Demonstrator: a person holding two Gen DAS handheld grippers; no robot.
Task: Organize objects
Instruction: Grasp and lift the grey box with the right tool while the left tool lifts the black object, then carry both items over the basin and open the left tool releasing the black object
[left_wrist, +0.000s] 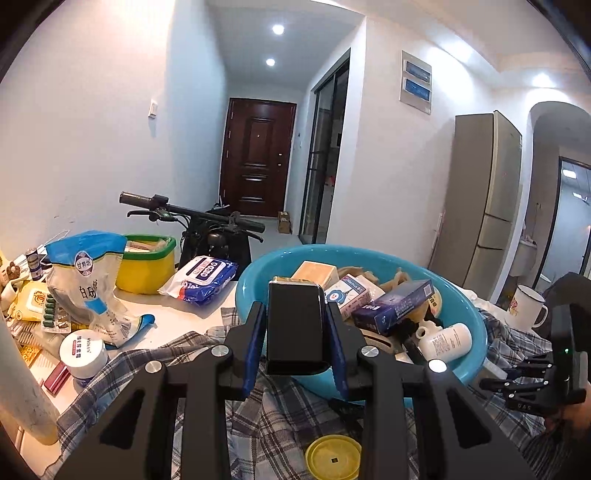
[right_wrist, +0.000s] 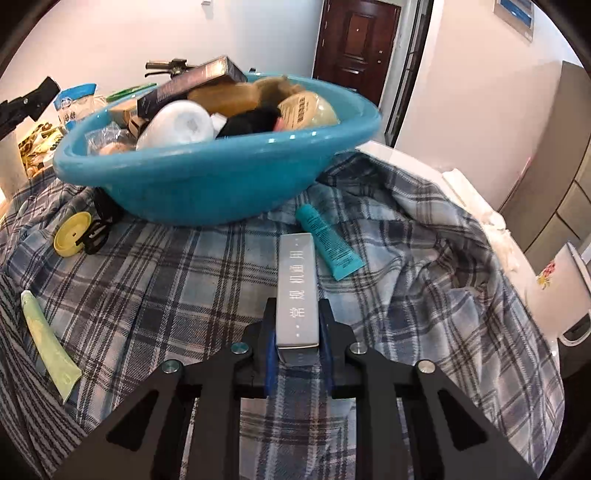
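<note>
Clamping a silver box (right_wrist: 298, 291) at lower centre, right gripper (right_wrist: 298, 332) was poised for sorting (probably); left gripper (left_wrist: 295, 325) pinched a black box (left_wrist: 295, 325) before the blue basin (left_wrist: 469, 314).

Glossy turquoise plastic basin (right_wrist: 207, 184), soft woven plaid cloth (right_wrist: 388, 288) rumpled under it, matt silver cardboard box (right_wrist: 298, 291), smooth black box (left_wrist: 295, 325), glossy white enamel-look mug (left_wrist: 526, 304), matt black plastic tool arms

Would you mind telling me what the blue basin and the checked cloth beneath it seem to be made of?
Blue basin: probably moulded plastic, glossy, since its rim catches bright highlights. Checked cloth: woven fabric, matt and soft-looking, since it lies in folds and creases.
</note>
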